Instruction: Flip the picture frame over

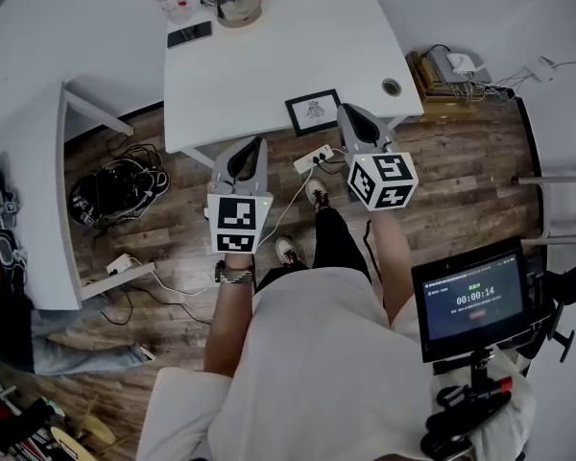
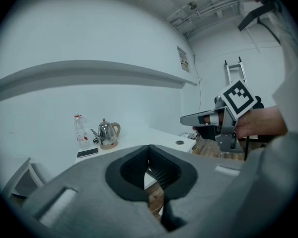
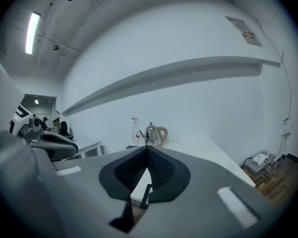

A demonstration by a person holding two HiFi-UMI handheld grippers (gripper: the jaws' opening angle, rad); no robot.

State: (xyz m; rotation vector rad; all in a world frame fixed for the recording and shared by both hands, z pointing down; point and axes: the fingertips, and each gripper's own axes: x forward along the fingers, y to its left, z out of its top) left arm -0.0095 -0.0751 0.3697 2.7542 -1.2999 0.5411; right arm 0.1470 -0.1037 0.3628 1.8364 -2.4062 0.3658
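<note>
Picture frame (image 1: 313, 111) lay picture-side up at white table's (image 1: 269, 56) near edge, upper centre; left gripper (image 1: 255, 146) and right gripper (image 1: 349, 115) both clenched, empty.

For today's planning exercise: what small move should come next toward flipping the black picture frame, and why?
Probably open the right claw and ease it toward the small black rectangular picture frame: that claw is shut and empty, and the frame lies picture-up beside it at the near edge of the white table.
</note>
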